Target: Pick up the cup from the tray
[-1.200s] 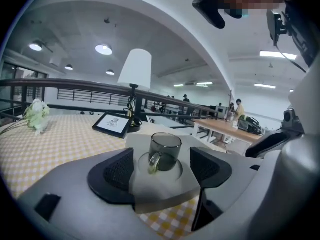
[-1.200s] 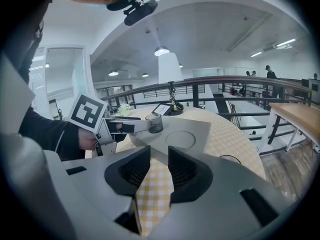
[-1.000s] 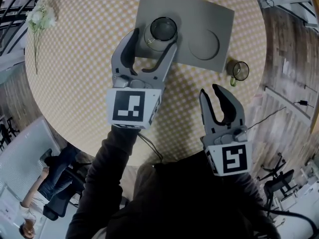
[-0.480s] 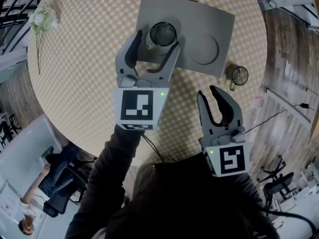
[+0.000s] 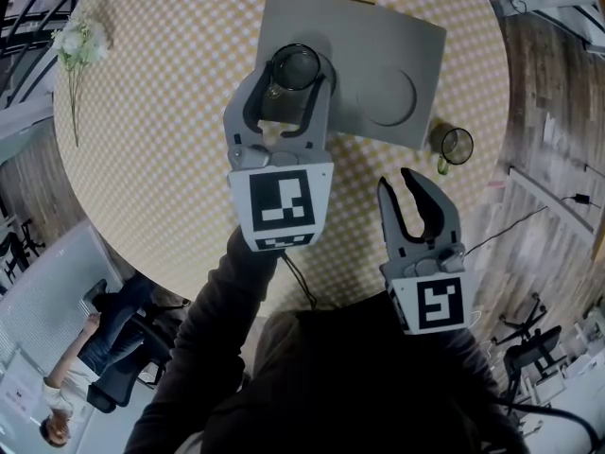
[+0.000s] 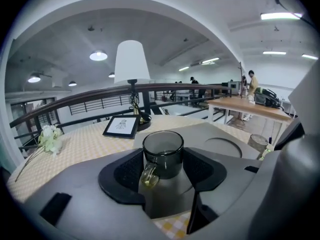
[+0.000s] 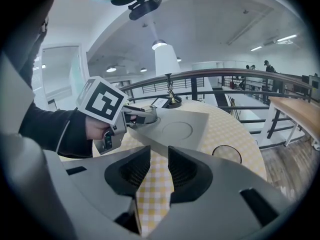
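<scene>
A dark glass cup (image 5: 293,67) (image 6: 162,154) with a small handle stands in the left round recess of the grey tray (image 5: 397,26) (image 6: 220,134) (image 7: 200,119). My left gripper (image 5: 292,81) (image 6: 162,173) reaches over the tray's near edge. Its jaws are closing and the pads (image 6: 129,170) sit against both sides of the cup. My right gripper (image 5: 416,192) (image 7: 159,166) hovers over the checked tablecloth nearer the table's front edge, jaws slightly apart with nothing between them. The tray's right recess holds nothing.
A second glass cup (image 5: 454,142) (image 7: 226,154) stands on the table just right of the tray. White flowers (image 5: 80,36) (image 6: 50,136) lie at the far left. A lamp (image 6: 131,64) and a picture frame (image 6: 121,125) stand beyond the tray. The round table's edge runs close on the right.
My left gripper has moved forward around the cup and its jaws have narrowed onto it. The right gripper has hardly moved.
</scene>
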Demonstrator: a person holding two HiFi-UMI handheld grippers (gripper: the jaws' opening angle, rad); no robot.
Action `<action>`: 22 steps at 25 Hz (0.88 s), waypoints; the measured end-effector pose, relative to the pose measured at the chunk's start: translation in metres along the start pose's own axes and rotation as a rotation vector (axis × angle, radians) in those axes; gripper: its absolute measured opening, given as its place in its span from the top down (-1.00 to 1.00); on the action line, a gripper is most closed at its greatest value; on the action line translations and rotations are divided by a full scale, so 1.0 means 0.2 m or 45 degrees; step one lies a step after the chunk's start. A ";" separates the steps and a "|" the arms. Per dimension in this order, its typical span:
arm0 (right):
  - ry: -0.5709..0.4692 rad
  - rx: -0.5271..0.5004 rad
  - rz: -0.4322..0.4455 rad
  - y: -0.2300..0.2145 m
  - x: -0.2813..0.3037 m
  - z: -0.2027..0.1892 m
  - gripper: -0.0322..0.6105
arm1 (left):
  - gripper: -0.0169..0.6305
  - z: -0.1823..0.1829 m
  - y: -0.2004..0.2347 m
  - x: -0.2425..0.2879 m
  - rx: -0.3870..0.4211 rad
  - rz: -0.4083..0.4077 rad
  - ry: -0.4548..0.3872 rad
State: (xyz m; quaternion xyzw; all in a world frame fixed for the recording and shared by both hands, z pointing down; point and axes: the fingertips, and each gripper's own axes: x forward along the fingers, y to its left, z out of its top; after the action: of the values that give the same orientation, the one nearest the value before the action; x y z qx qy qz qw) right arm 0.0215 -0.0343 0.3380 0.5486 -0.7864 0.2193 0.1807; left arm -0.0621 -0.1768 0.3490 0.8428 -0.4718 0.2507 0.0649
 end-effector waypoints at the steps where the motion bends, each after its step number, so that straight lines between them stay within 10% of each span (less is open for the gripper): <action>1: 0.000 -0.005 -0.004 0.00 0.00 0.00 0.58 | 0.17 0.00 0.00 0.00 -0.004 -0.002 -0.003; 22: -0.094 -0.069 0.088 0.11 -0.11 0.01 0.58 | 0.21 0.08 0.12 -0.30 -0.052 0.105 -0.116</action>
State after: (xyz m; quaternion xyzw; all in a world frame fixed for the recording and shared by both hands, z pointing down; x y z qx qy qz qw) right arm 0.0073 -0.0111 0.3204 0.5238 -0.8166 0.1836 0.1585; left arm -0.1031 -0.1491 0.3034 0.8317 -0.5137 0.2046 0.0502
